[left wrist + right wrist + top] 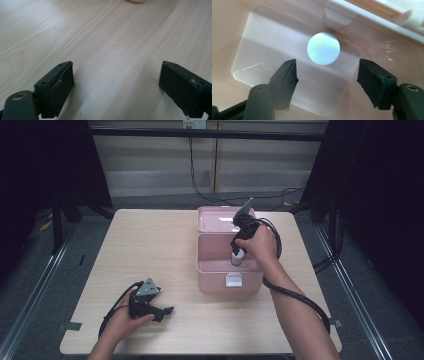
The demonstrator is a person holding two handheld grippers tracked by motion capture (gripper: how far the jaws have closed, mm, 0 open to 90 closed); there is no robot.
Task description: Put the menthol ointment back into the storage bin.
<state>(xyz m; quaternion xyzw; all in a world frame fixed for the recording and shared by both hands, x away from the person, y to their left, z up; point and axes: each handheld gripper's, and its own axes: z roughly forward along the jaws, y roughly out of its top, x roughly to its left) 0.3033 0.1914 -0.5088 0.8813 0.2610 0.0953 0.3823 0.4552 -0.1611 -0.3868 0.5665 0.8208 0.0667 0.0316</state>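
A pink plastic box (215,270) stands open on the wooden table (150,245), its lid (212,219) tipped back. Inside it stands a small white cylinder (236,259), seen from above as a pale round top (323,48) on the box floor (262,37). My right gripper (236,250) points down into the box just above the cylinder. Its jaws (327,67) are open, spread wide to either side of the cylinder and not touching it. My left gripper (167,310) lies low over the table near the front left, open (116,72) with nothing between its fingers.
The box's white latch (233,280) faces the front edge of the table. A cable (300,297) trails from the right gripper along the forearm. Black frames and dark curtains flank the table, and cables lie on the floor behind it.
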